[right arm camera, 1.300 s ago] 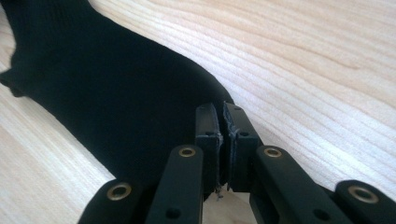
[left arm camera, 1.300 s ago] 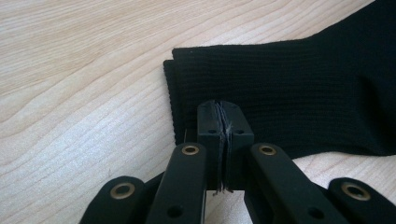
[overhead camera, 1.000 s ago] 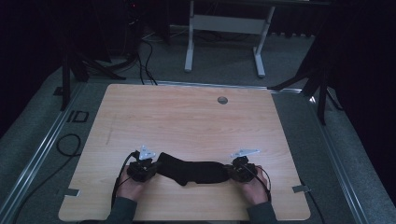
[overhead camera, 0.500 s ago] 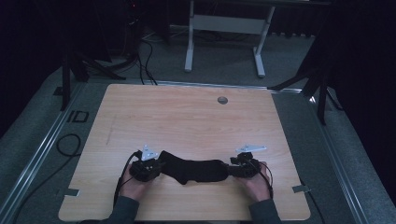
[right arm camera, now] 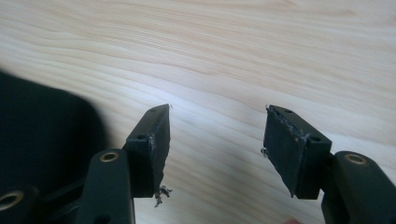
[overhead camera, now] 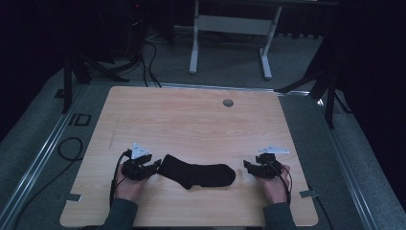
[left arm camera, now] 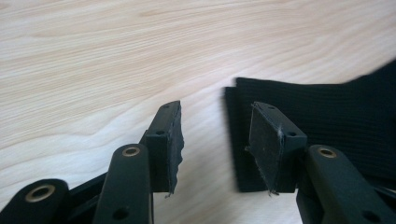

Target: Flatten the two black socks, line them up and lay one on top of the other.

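High view shows the wooden bench [overhead camera: 191,120] carrying a black sock [overhead camera: 196,175] laid flat near its front edge, cuff toward the person's left, toe toward the right. Two hands come in from the bottom — the left hand [overhead camera: 125,184] and the right hand [overhead camera: 274,187]. The left gripper [overhead camera: 155,166] sits just beside the cuff; in the left gripper view its fingers [left arm camera: 167,140] stand spread wide, holding nothing, one over the cuff's edge. The right gripper [overhead camera: 247,166] lies near the toe but apart from it — its fingers [right arm camera: 152,147] likewise gape wide, empty, over bare wood. A small round grommet [overhead camera: 228,102] marks the bench's far side.
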A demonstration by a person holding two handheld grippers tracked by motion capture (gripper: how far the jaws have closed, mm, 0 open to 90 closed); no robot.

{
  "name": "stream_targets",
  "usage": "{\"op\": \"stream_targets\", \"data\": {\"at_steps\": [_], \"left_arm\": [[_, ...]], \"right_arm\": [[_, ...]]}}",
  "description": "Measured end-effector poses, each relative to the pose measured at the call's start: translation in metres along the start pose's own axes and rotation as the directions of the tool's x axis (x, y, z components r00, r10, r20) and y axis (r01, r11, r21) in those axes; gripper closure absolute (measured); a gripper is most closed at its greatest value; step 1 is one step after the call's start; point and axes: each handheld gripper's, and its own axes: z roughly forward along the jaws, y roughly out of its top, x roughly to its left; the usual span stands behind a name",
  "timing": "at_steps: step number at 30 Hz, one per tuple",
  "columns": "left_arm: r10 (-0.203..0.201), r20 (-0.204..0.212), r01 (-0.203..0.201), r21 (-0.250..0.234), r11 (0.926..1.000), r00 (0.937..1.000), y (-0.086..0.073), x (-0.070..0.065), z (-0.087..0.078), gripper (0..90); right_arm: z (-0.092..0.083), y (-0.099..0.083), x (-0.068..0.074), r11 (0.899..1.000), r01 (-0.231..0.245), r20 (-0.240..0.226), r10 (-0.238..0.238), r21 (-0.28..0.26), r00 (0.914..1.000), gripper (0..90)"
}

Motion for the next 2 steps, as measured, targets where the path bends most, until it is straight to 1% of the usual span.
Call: {"op": "stream_targets", "data": {"at_steps": [1, 2], "left_arm": [[-0.001, -0.012, 0.001, 0.003, 1.0000, 0.9999, 0.0000, 0.0015, 0.0006, 54.5], [-0.003, -0.029, 0.003, 0.009, 1.0000, 0.9996, 0.0001, 0.0032, 0.0014, 54.1]], "right_arm": [[0.0026, -0.0016, -0.0030, 1.000, -0.001, 0.025, 0.001, 0.001, 0.9997, 39.6], [0.0043, -0.0025, -0.0045, 1.000, -0.003, 0.039, 0.003, 0.004, 0.9992, 39.6]]}}
